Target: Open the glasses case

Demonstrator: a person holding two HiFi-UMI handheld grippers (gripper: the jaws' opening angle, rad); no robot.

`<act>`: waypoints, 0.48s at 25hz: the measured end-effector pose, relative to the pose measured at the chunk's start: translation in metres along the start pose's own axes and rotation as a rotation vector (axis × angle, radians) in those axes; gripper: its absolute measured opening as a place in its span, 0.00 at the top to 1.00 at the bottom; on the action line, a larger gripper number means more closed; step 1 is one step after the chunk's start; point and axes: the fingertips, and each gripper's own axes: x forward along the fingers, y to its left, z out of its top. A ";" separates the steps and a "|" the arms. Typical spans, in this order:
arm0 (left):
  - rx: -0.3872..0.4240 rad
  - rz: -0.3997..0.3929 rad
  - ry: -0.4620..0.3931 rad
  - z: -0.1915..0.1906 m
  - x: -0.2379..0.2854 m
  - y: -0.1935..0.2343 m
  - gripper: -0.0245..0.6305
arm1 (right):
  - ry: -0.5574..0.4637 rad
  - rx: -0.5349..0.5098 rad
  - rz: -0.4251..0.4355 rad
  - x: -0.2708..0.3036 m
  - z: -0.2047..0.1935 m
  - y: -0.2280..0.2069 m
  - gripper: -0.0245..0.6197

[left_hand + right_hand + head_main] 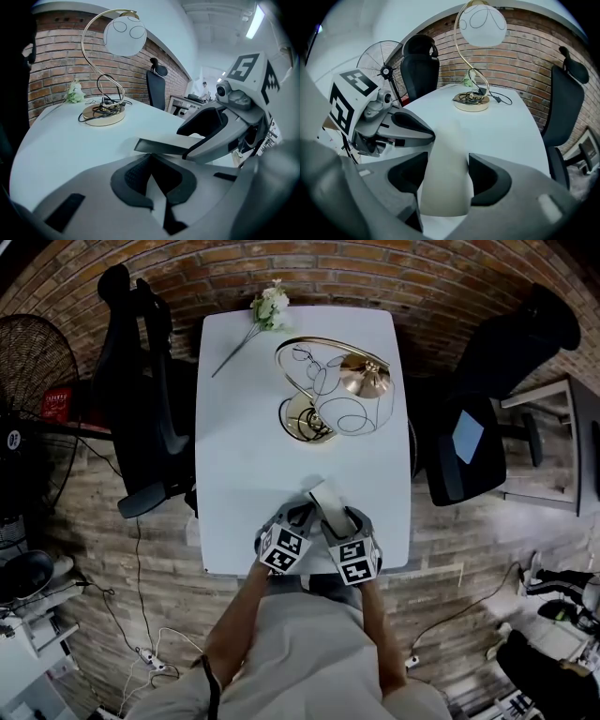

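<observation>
A pale, flat glasses case (325, 495) lies near the front edge of the white table (244, 474), between my two grippers. In the right gripper view the cream case (445, 178) runs lengthwise between the dark pads, which touch both of its sides; my right gripper (446, 164) is shut on it. My left gripper (305, 512) comes in from the left, and its narrow tips (431, 136) close on the case's side edge. In the left gripper view the case (161, 146) shows edge-on just past my nearly closed jaws, reaching across to the right gripper (190, 151).
A gold lamp (337, 390) with a white globe shade lies across the far half of the table, and a white flower (267, 307) is at the back edge. Black office chairs (141, 399) (487, 427) flank the table. A fan (33, 409) stands far left.
</observation>
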 end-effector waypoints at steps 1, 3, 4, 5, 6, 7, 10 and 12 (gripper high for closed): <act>0.001 0.000 0.000 0.000 0.000 0.000 0.96 | -0.003 0.002 -0.002 -0.001 0.000 -0.001 0.53; 0.002 -0.001 0.001 0.000 0.000 0.000 0.96 | -0.020 0.001 -0.004 -0.002 0.003 -0.001 0.55; 0.003 -0.001 0.001 0.000 0.000 0.000 0.96 | -0.028 0.001 -0.006 -0.004 0.004 -0.002 0.56; 0.003 -0.001 0.001 0.000 0.000 0.000 0.96 | -0.029 0.003 -0.009 -0.006 0.005 -0.003 0.57; 0.003 -0.001 0.001 0.000 0.000 0.000 0.96 | -0.027 0.006 -0.013 -0.008 0.006 -0.004 0.58; 0.003 -0.001 0.001 0.000 0.000 0.000 0.96 | -0.025 0.009 -0.017 -0.009 0.007 -0.005 0.60; 0.004 -0.002 0.002 0.000 0.000 0.000 0.96 | -0.032 0.011 -0.021 -0.011 0.007 -0.006 0.62; 0.005 -0.003 0.004 -0.001 0.000 0.000 0.96 | -0.043 0.010 -0.022 -0.012 0.008 -0.007 0.63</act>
